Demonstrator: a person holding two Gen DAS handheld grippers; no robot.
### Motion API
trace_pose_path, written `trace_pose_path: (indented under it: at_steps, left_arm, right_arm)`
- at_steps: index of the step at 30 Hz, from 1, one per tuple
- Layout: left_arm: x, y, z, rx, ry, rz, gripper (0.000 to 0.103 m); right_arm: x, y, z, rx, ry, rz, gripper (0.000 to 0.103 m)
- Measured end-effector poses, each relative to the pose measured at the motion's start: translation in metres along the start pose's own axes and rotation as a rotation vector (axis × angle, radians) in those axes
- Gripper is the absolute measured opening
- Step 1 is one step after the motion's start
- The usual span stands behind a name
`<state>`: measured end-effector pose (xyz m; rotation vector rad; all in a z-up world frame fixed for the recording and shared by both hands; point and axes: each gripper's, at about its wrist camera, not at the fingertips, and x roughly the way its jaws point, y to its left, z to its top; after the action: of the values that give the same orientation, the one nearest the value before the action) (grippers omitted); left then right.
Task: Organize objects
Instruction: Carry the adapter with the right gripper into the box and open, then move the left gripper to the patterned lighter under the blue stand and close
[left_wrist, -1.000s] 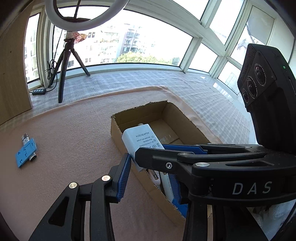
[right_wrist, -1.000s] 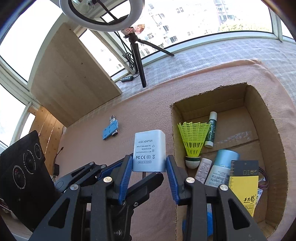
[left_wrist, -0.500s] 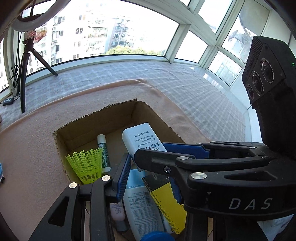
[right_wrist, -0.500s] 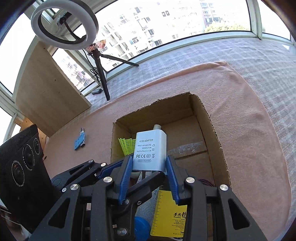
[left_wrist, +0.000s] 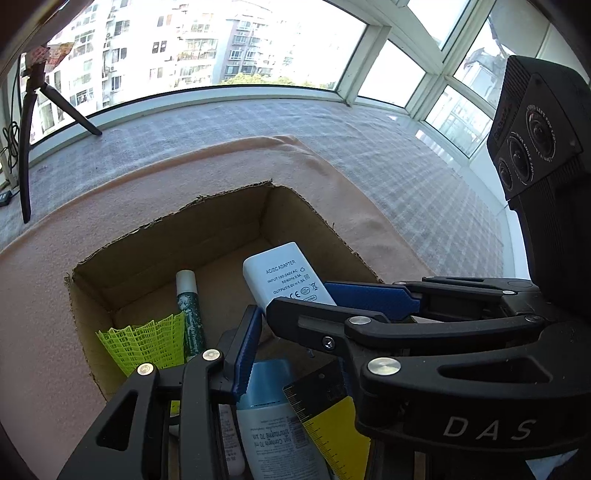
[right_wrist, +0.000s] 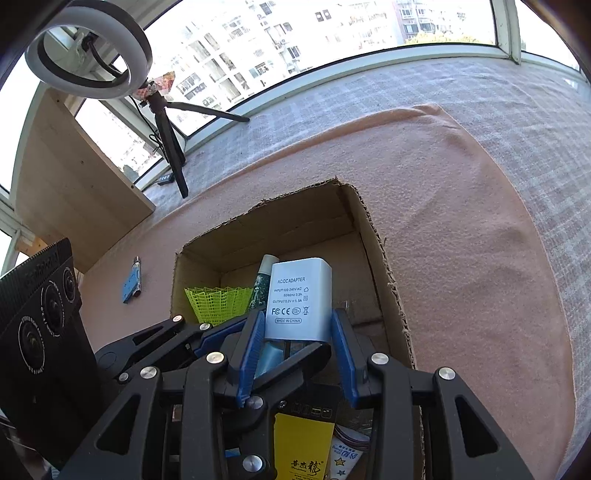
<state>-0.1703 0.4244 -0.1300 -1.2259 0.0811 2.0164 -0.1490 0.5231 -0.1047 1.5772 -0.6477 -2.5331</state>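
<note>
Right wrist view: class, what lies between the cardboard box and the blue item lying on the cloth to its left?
Nothing; only bare pink cloth separates the cardboard box from the blue item in the right wrist view.

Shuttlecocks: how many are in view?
1. The shuttlecock lies in the box, at its left wall beside a green tube. Others may be hidden under the tools.

Adapter (right_wrist: 298, 297) sits above the open cardboard box (right_wrist: 384, 273), w/ both grippers on it. Inside the box: shuttlecock (right_wrist: 218, 302) at left, tube (left_wrist: 189, 310) just right of it, bottle (left_wrist: 273, 421) + card (left_wrist: 332, 424) nearer the cam. USB stick (right_wrist: 132, 281) lies on the mat (right_wrist: 461, 221) left of the box; tripod (right_wrist: 168, 136) way behind.
</note>
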Motion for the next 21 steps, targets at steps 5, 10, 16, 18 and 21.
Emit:
trace_pose_path:
  at_steps: [5,10,16,18,21]
  left_arm:
    - [-0.001,0.001,0.002,-0.011,0.004,0.000,0.052]
    - [-0.007,-0.002,0.000,-0.002,-0.001,0.001,0.054]
    - [-0.021,-0.005,-0.005,0.015,-0.010,-0.008,0.054]
    - [-0.027,-0.004,-0.009,0.018,-0.010,-0.009,0.054]
    - [-0.037,-0.002,-0.016,0.018,-0.013,-0.006,0.054]
  right_arm:
    - [-0.002,0.004,0.000,-0.018,0.004,0.008,0.042]
    - [-0.008,0.008,-0.003,-0.023,-0.014,-0.003,0.045]
    - [-0.016,0.009,-0.007,-0.010,-0.026,-0.015,0.045]
    - [-0.019,0.010,-0.009,-0.003,-0.033,-0.020,0.045]
    - [-0.024,0.012,-0.013,0.009,-0.046,-0.020,0.045]
